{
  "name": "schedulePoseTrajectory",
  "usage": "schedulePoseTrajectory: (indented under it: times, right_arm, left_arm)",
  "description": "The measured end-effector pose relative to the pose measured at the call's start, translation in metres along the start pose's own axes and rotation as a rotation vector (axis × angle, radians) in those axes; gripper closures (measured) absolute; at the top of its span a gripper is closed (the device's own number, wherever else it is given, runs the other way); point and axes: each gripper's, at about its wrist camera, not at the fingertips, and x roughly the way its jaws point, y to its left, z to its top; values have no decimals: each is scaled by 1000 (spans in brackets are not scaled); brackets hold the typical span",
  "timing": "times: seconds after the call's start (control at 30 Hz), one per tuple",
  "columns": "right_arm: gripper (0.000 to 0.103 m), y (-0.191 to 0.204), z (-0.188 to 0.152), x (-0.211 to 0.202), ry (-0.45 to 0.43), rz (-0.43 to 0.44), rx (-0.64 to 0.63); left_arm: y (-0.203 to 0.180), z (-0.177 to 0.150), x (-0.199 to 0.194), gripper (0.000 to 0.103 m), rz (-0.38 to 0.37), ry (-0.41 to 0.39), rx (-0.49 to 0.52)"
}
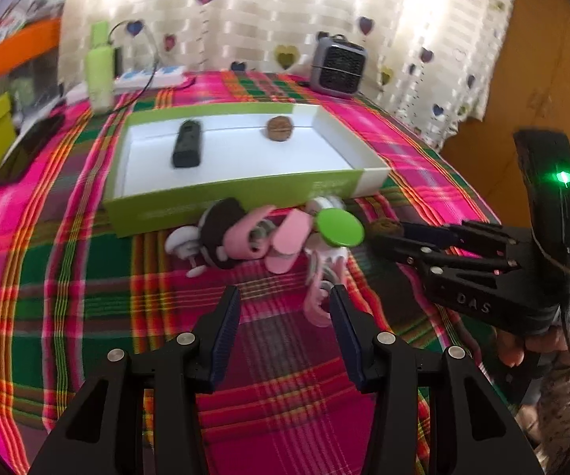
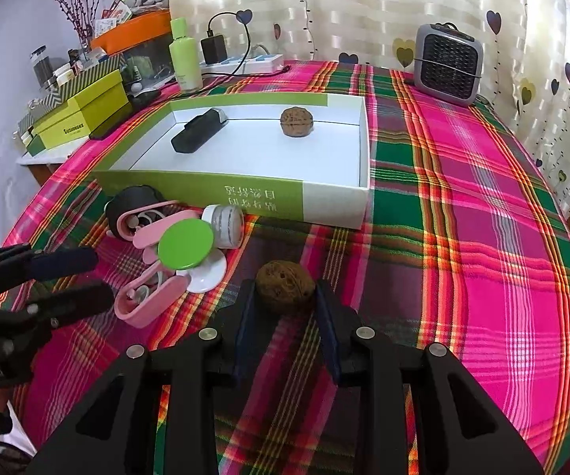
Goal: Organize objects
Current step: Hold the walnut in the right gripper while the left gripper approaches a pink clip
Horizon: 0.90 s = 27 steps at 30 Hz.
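Observation:
A green and white box (image 1: 241, 194) (image 2: 324, 206) lies on the plaid cloth. It holds a black case (image 1: 186, 143) (image 2: 199, 130) and a walnut (image 1: 279, 128) (image 2: 297, 122). A second walnut (image 2: 285, 285) (image 1: 384, 228) sits between the fingertips of my right gripper (image 2: 285, 301) (image 1: 397, 237), which is shut on it. In front of the box lies a pile: pink clips (image 1: 245, 237) (image 2: 146, 301), a green disc (image 1: 339, 227) (image 2: 185, 247), a dark round case (image 1: 221, 217) (image 2: 134, 202), a white jar (image 2: 225, 225). My left gripper (image 1: 285, 297) (image 2: 82, 277) is open and empty just before the pile.
A grey fan heater (image 1: 338, 65) (image 2: 448, 63) stands at the back right. A green bottle (image 1: 99, 69) (image 2: 185, 55), a power strip (image 1: 152, 77) (image 2: 245, 64) with charger, and yellow-green boxes (image 2: 82, 111) stand at the back left. The table edge drops off on the right.

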Motion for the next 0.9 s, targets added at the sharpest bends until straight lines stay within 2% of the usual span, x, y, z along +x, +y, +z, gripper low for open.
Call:
schedulePoseTrajectory:
  times: [0.27,0.37,0.5,0.9]
  right_arm:
    - [71,-2,-1,-2,0,8,2]
    - [71,-3,-3,-2,-1,12,3]
    - [71,-2,-3,-3,-2,18,5]
    - [71,-3,-4,-3,-2,24,6]
  left_arm:
    - [-20,2,15,58,-22,22,50]
    - [-21,1,23,58,-3,48,49]
    - [-22,0,23,59,6,40,46]
    - [-22,4,26,82,55,32,27]
